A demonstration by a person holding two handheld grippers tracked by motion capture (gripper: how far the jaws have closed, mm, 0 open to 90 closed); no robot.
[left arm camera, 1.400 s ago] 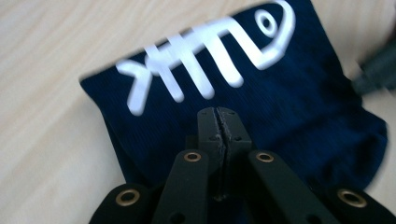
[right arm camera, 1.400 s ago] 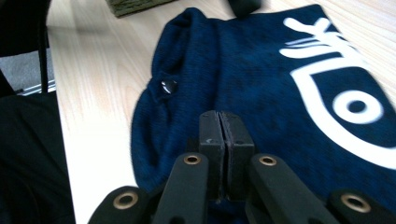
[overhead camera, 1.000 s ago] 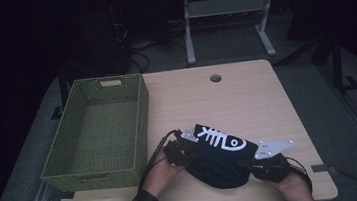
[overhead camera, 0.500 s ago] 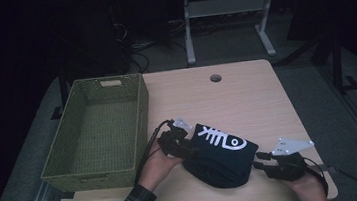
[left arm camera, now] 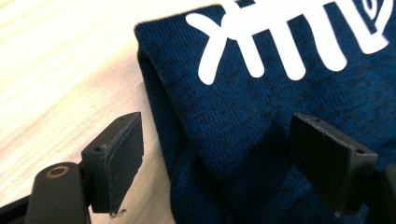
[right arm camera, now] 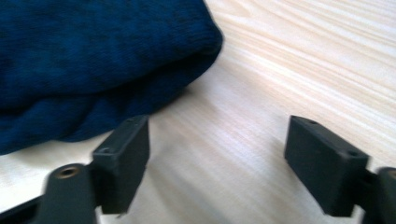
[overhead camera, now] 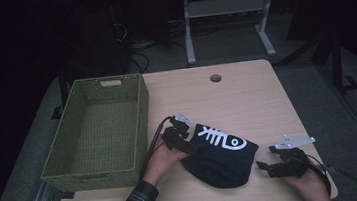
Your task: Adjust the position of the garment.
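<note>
A folded dark blue garment (overhead camera: 221, 157) with a white fish-bone print lies on the wooden table (overhead camera: 247, 103) near its front edge. My left gripper (overhead camera: 195, 149) is at the garment's left end. In the left gripper view it (left arm camera: 219, 163) is open, its jaws straddling the folded edge of the garment (left arm camera: 261, 107), one over bare wood and one over the cloth. My right gripper (overhead camera: 263, 165) sits just right of the garment. It (right arm camera: 217, 163) is open over bare table, with the garment's rounded corner (right arm camera: 93, 56) ahead at the upper left.
A green woven basket (overhead camera: 141, 119) stands empty on the table's left side, close to my left hand. A round cable hole (overhead camera: 215, 78) lies near the far edge. Bare wood spreads behind and right of the garment.
My right gripper has pulled back to the right, off the garment, which now lies flat. My left gripper has shifted slightly at the garment's left end.
</note>
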